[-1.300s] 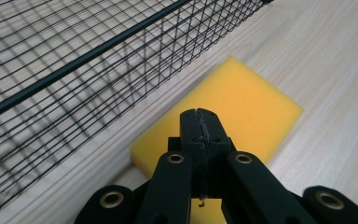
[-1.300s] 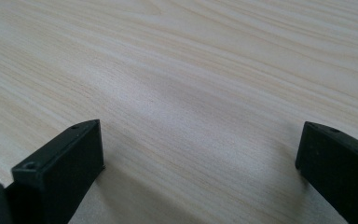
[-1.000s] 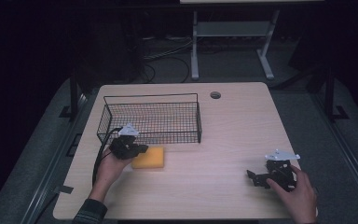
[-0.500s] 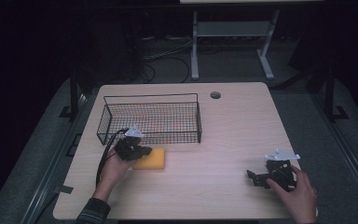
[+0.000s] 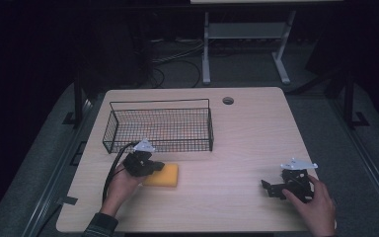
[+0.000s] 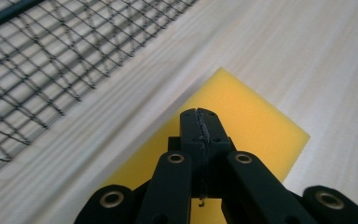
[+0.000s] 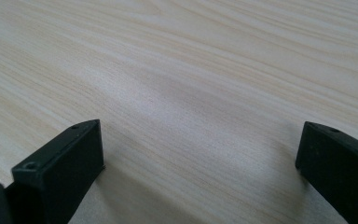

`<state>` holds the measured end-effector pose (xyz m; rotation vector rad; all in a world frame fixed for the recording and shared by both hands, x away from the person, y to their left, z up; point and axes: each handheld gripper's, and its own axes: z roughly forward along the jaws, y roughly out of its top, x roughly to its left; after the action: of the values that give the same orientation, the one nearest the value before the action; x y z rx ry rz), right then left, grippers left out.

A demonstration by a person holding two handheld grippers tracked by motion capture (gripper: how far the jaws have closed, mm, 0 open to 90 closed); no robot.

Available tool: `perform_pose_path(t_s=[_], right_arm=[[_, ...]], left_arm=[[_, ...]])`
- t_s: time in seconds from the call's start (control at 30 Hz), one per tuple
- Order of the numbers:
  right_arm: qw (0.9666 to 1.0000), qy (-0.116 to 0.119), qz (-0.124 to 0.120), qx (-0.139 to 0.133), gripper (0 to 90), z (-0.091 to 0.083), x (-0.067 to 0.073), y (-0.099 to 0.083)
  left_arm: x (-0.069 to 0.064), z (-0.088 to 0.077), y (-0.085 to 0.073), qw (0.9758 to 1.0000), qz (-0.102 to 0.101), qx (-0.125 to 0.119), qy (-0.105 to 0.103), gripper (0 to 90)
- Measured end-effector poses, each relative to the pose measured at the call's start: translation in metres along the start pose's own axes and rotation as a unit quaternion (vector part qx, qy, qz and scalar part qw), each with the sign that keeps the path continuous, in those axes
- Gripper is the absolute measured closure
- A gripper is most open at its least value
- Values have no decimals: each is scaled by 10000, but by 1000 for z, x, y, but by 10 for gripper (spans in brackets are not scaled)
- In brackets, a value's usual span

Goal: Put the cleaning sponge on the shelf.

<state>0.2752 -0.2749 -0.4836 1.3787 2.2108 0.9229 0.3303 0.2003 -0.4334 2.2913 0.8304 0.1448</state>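
Observation:
A flat yellow sponge [image 5: 164, 176] lies on the pale wooden table [image 5: 246, 138], just in front of a black wire basket [image 5: 162, 132]. My left gripper [image 5: 157, 166] hovers over the sponge's left end. In the left gripper view its jaws are pressed together with nothing between them, their tip [image 6: 199, 115] above the sponge [image 6: 256, 122], and the basket's mesh [image 6: 51, 56] runs along the upper left. My right gripper [image 5: 266, 187] sits low at the table's right front, pointing left. In the right gripper view its jaws stand wide apart [image 7: 200, 144] over bare wood.
The basket holds nothing and stands on the table's left half. A round cable hole [image 5: 228, 100] sits near the far edge. A cable [image 5: 112, 170] trails from the left gripper toward the person. A white stand [image 5: 242, 34] is on the dark floor beyond the table.
My left gripper has crept slightly rightward and toward the person, further over the sponge. The right gripper and the sponge have stayed put.

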Motion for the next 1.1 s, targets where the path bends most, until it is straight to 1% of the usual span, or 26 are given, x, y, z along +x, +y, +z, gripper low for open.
perform_pose_path(t_s=[0.17,0.2,0.23,0.27,0.33,0.4,0.5,0.63,0.67,0.83,0.9,0.93,1.1], right_arm=[[10000,0,1,0,1,0,0,0],[10000,0,1,0,1,0,0,0],[10000,0,1,0,1,0,0,0],[10000,0,2,0,1,0,0,0],[10000,0,1,0,1,0,0,0],[10000,1,-2,-2,1,0,0,0],[10000,0,0,0,1,0,0,0],[10000,1,-1,-1,1,0,0,0],[10000,1,0,-1,1,0,0,0],[10000,1,0,-1,1,0,0,0],[10000,0,0,-1,1,0,0,0],[10000,0,-1,-2,1,0,0,0],[10000,1,-1,-2,1,0,0,0]], left_arm=[[-10,-1,-3,10000,45,18,-84,899],[-12,-1,-4,10000,11,-15,-87,899],[-13,-2,-5,9999,57,29,-102,899],[-15,-2,-5,9999,25,5,-112,899],[-17,-3,-6,9999,58,18,-126,899],[-19,-3,-6,9999,44,-9,-124,899],[-20,-7,-6,9999,36,-76,-115,899],[-23,-18,-9,9998,27,-158,-72,898],[-24,-21,-11,9999,38,-142,-56,898],[-28,-33,-23,9997,-76,-244,21,898],[-29,-40,-31,9995,-151,-282,68,898],[-31,-42,-35,9992,-223,-333,88,899],[-35,-49,-49,9990,-305,-306,128,899]])
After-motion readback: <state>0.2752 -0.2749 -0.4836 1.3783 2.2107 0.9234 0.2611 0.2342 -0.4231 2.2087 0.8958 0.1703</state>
